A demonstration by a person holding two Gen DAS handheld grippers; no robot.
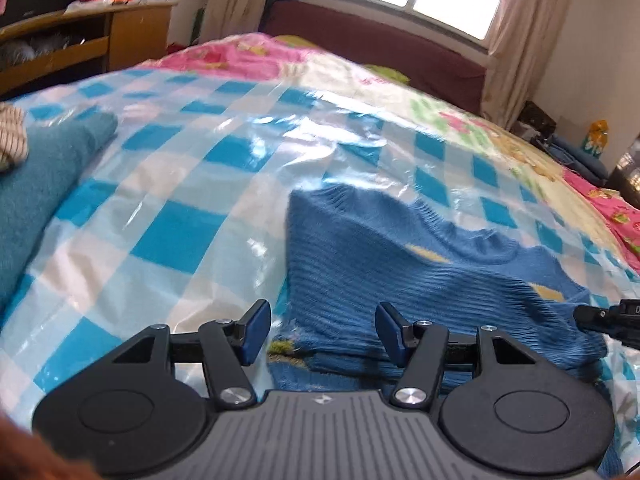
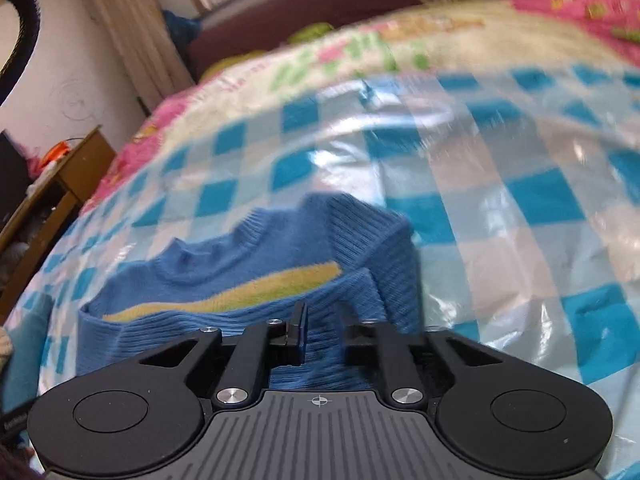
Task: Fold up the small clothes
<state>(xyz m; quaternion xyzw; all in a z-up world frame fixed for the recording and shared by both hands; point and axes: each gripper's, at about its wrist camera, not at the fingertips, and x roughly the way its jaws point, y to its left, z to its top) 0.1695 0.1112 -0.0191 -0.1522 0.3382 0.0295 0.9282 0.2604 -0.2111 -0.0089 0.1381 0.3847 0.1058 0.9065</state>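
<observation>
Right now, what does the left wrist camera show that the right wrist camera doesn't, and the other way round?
Only the left wrist view shows the folded teal towel, the striped cloth beside it, and the left tool, open with nothing between its pads. Only the right wrist view shows the right tool, its jaws narrow with knit bunched between them. Both show the blue sweater with its yellow stripe, lying on the checked plastic sheet, and the wooden desk.

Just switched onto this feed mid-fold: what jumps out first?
A small blue knit sweater with a yellow stripe lies crumpled on the shiny blue-and-white checked plastic sheet covering the bed. The right gripper has sweater fabric bunched between its narrow jaws, while the left gripper hangs open over the sweater's near edge. A teal towel sits far left.
</observation>
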